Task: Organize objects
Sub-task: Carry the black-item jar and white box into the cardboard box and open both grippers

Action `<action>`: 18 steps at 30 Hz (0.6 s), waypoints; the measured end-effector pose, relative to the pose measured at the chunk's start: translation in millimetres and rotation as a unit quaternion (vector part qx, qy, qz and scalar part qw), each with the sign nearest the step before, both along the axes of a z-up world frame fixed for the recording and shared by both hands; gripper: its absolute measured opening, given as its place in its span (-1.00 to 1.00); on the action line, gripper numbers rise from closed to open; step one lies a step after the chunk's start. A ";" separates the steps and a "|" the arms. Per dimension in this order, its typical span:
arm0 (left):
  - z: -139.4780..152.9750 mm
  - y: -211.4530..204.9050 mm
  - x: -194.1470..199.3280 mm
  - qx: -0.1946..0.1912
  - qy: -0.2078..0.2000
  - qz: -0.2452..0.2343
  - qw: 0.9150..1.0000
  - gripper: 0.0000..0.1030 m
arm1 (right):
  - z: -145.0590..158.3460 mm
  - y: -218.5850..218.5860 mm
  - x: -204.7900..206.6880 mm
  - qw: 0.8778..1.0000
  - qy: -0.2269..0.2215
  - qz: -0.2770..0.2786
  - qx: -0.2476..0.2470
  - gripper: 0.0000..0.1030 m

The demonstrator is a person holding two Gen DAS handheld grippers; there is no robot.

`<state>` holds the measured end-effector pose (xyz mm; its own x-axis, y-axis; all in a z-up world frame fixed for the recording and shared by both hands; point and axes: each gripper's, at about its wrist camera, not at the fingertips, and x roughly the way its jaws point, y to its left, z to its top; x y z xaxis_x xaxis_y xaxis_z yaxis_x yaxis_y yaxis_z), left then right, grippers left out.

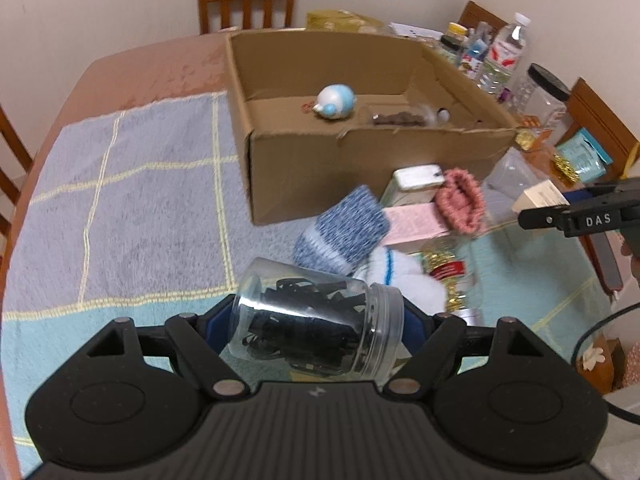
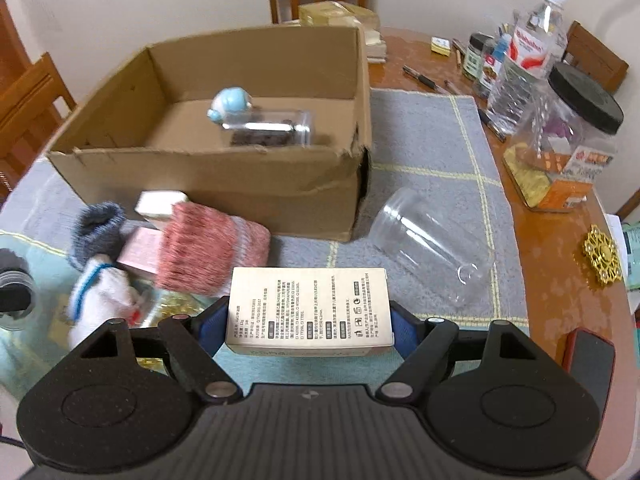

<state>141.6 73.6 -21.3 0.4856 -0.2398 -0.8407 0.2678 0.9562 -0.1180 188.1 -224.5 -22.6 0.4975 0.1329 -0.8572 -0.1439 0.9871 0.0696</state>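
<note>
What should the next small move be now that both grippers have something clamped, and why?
Probably carry both loads forward over the cardboard box. The left gripper is shut on the clear jar of black clips, the right gripper on the beige carton, both seemingly clear of the towel. The box is open-topped, with a blue-white toy already inside and bare floor left.

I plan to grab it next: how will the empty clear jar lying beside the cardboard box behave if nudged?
The empty clear jar lies on its side, so it would probably roll across the towel. It looks like thin plastic, likely light. Its smooth wall may slip under a loose grip.
</note>
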 end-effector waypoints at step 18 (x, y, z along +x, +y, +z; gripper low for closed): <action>88.9 -34.5 67.5 0.009 -0.094 -0.020 0.995 0.55 | 74.1 30.6 28.4 0.992 -0.081 0.099 -0.001 0.62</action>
<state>209.2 39.0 67.6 0.6246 -0.2474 -0.7407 0.3218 0.9458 -0.0446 216.4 -193.9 51.5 0.5930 0.2406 -0.7684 -0.3443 0.9384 0.0282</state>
